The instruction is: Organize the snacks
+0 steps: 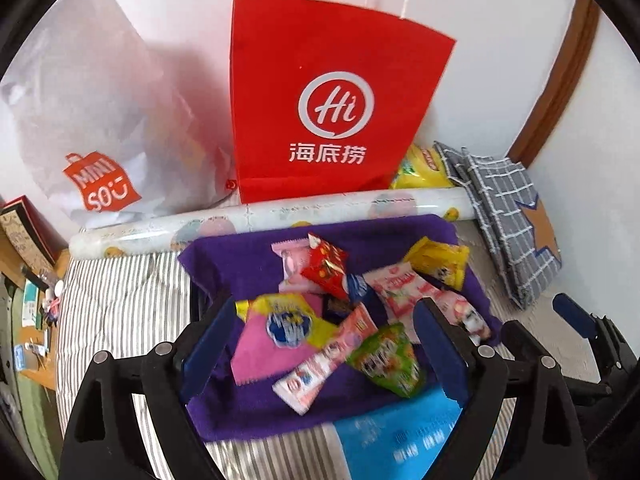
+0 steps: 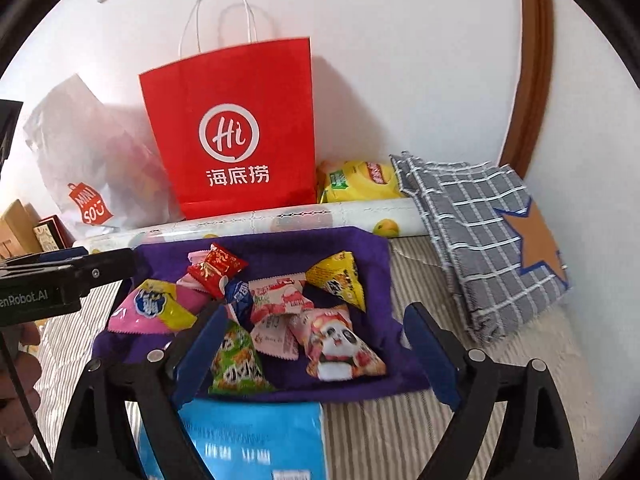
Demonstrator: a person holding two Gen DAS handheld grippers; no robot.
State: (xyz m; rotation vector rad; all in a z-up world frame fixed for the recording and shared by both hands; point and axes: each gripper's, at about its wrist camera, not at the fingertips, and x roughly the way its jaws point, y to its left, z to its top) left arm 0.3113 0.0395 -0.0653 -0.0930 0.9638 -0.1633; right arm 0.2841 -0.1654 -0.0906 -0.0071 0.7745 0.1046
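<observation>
Nearest, both sets of tongs hang spread and empty above the bed: the left tongs [image 1: 324,344] and the right tongs [image 2: 316,350]. Under them a blue packet [image 2: 248,436] lies on the striped bedcover [image 1: 120,292], touching the near edge of a purple cloth [image 2: 360,248]. The snacks [image 2: 280,304] lie in a loose heap on that cloth. Beyond it runs a rolled printed sheet [image 2: 280,218], then a red paper bag [image 2: 236,136] standing upright against the wall, with a white plastic bag [image 1: 100,120] on its left.
</observation>
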